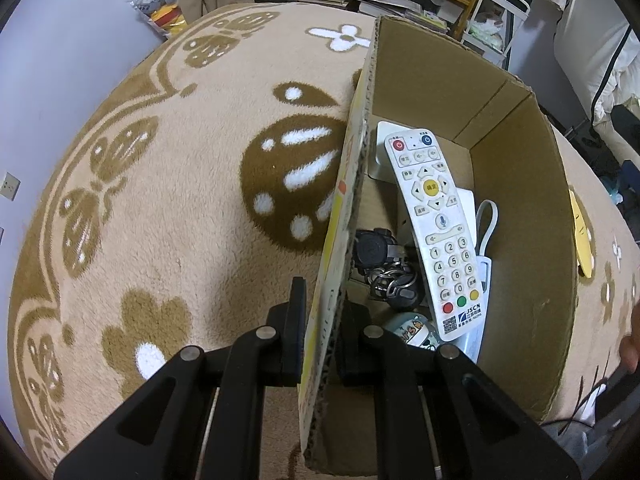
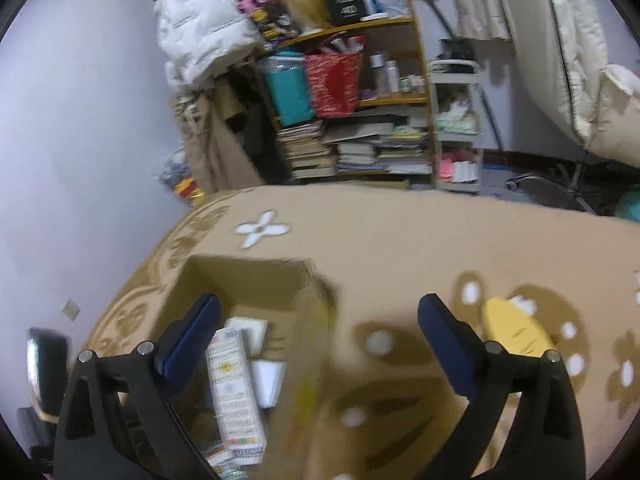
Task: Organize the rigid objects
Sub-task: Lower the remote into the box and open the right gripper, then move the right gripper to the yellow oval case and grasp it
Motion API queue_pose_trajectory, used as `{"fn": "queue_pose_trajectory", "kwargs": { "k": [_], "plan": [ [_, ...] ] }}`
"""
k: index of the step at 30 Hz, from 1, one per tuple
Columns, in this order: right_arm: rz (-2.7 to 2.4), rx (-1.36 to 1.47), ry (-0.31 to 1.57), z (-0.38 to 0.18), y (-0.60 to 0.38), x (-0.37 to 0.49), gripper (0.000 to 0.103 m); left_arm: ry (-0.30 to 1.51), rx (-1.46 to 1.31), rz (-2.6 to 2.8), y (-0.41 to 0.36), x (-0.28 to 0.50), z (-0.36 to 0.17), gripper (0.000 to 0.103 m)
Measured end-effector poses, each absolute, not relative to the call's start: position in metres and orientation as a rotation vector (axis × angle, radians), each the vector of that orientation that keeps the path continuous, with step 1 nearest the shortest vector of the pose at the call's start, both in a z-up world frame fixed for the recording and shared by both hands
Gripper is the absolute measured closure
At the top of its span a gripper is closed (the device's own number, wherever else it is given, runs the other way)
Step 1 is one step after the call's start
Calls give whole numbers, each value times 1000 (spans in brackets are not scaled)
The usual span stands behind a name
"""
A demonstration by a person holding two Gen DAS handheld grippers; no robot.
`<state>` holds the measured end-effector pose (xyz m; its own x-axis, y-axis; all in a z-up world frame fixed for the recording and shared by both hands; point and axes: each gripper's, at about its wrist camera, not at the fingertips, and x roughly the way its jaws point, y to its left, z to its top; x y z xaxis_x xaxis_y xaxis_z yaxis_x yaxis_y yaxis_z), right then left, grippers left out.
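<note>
An open cardboard box (image 1: 516, 216) stands on a beige patterned blanket (image 1: 168, 208). Inside lie a white remote control (image 1: 436, 232), a black key bunch (image 1: 380, 264), a white cable and other small items. My left gripper (image 1: 322, 320) is shut on the box's left wall (image 1: 340, 232), one finger outside, one inside. In the right wrist view the box (image 2: 244, 280) is at lower left with the remote (image 2: 236, 396) in it. My right gripper (image 2: 320, 332) is open and empty above the blanket. A yellow banana-shaped object (image 2: 516, 328) lies on the blanket to the right of its right finger.
A cluttered shelf (image 2: 360, 128) with books, a red bag and a teal box stands beyond the blanket. A white rolling cart (image 2: 456, 128) is beside it. A wall (image 2: 80, 120) runs along the left. The right wrist view is motion-blurred.
</note>
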<state>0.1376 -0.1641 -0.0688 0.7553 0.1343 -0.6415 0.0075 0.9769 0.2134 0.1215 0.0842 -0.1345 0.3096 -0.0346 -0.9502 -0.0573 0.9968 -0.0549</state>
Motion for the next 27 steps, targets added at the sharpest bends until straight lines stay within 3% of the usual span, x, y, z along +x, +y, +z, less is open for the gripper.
{"fn": "queue_pose_trajectory", "kwargs": {
  "k": [13, 25, 27],
  "plan": [
    [-142, 120, 841, -110, -247, 164, 0, 1256, -80, 18, 84, 122, -134, 91],
    [-207, 212, 969, -163, -292, 160, 0, 1255, -76, 20, 84, 122, -134, 91],
    [-209, 219, 985, -171, -296, 159, 8, 1254, -71, 21, 85, 122, -134, 91]
  ]
}}
